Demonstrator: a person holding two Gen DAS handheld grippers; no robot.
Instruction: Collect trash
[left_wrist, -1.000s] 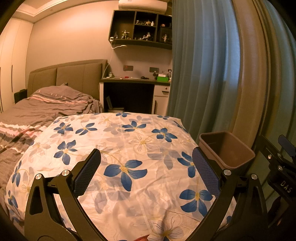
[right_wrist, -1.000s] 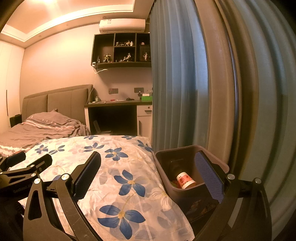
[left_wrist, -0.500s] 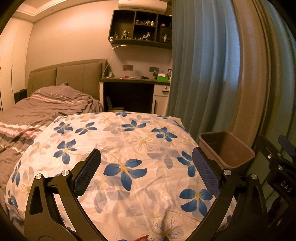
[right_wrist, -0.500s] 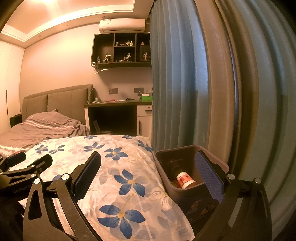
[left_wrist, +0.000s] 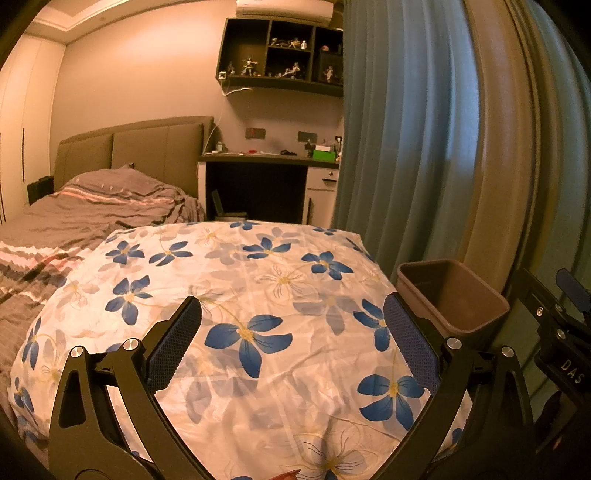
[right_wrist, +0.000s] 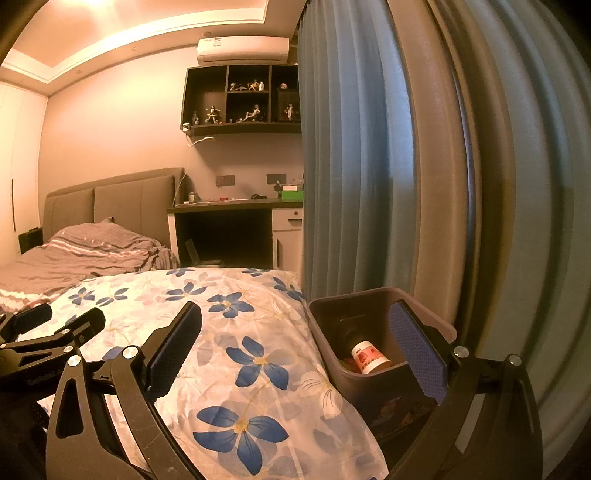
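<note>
Left tongs (left_wrist: 291, 332): spread wide, nothing between the pads. They hang over the floral quilt (left_wrist: 236, 280), which fills the left wrist view from 9 to 3 o'clock. The quilt's right edge falls away at about 3 o'clock, just beside the brown bin (left_wrist: 454, 295).

Right tongs (right_wrist: 295, 343): also released, nothing held. Left finger over the quilt (right_wrist: 236, 354), right finger (right_wrist: 417, 350) in front of the bin (right_wrist: 369, 391).

Bin stands on the floor between the bed edge and the blue curtain (right_wrist: 362, 166), close against both, at 3 to 4 o'clock in the right wrist view. Mouth is open upward. Inside lies a tilted bottle (right_wrist: 364, 356), white and red label, dark neck pointing toward 11 o'clock; something reddish under it, too dim to name.

Quilt surface is wrinkled. A small red tip (left_wrist: 288, 474) pokes in at 6 o'clock of the left wrist view, cut off by the frame, so I cannot tell what it is.

Far end, 12 o'clock: counter (left_wrist: 266, 158) with small clutter, dark gap below. Grey striped blanket (left_wrist: 85, 218) at 10 o'clock.

The other tool's frame (right_wrist: 48, 332) shows at 9 o'clock, well apart from the bin.
</note>
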